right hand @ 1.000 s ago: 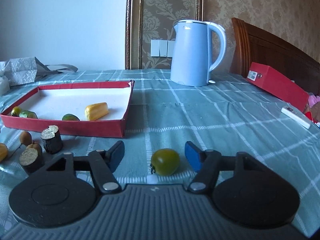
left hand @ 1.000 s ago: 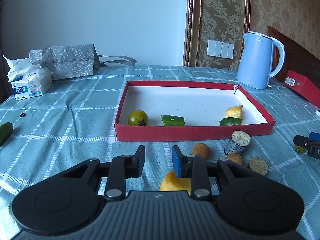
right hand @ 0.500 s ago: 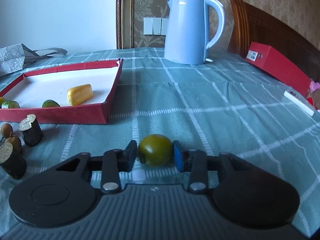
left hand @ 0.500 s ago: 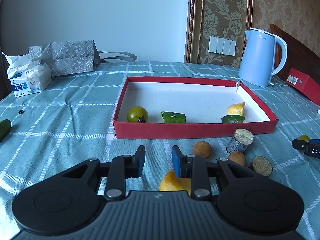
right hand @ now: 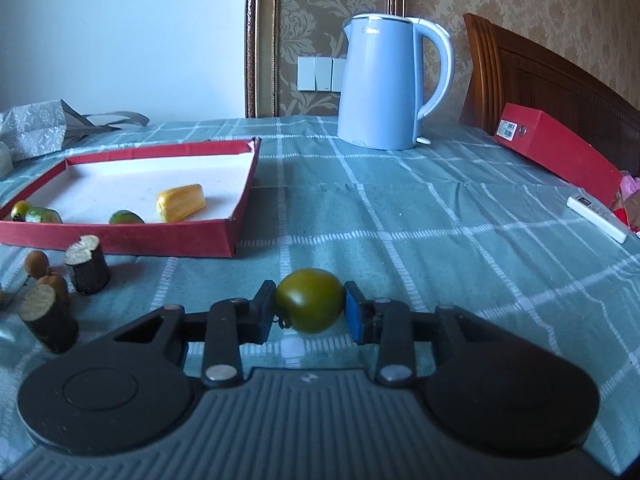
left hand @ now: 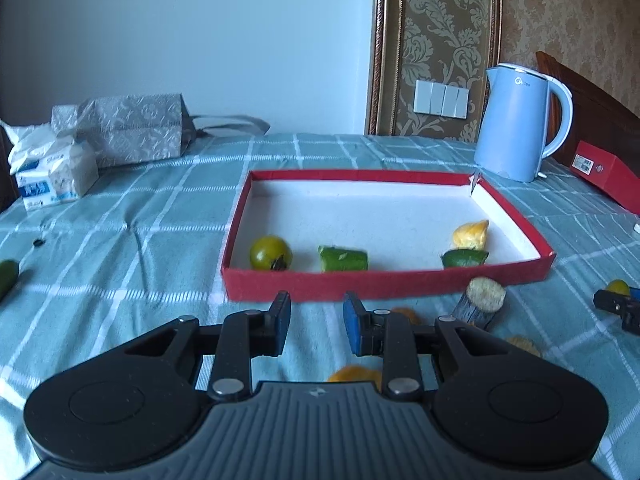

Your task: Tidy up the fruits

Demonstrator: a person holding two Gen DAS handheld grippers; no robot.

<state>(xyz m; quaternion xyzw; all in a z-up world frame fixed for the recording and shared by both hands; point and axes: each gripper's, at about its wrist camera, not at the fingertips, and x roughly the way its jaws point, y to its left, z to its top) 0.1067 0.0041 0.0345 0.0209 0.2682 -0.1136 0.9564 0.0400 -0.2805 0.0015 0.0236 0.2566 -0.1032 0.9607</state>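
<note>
My right gripper [right hand: 310,312] is shut on a green tomato [right hand: 310,305] and holds it just above the cloth, right of the red tray [right hand: 132,236]. The tray [left hand: 384,282] holds a green tomato [left hand: 270,252], a green piece [left hand: 343,259], a yellow piece [left hand: 471,235] and another green piece [left hand: 464,258]. My left gripper [left hand: 316,322] is open and empty, just before the tray's near wall. A yellow piece [left hand: 354,374] lies under its fingers. Dark stub pieces [left hand: 480,306] and small brown fruits [right hand: 37,263] lie on the cloth near the tray.
A blue kettle [right hand: 386,80] stands behind the tray to the right. A red box [right hand: 560,152] and a white remote [right hand: 598,218] lie far right. A tissue pack [left hand: 52,172] and grey bag [left hand: 132,128] sit at back left. A green piece [left hand: 7,284] lies far left.
My right gripper closed on the green tomato and has lifted it slightly. My left gripper rose and moved closer to the tray, still open.
</note>
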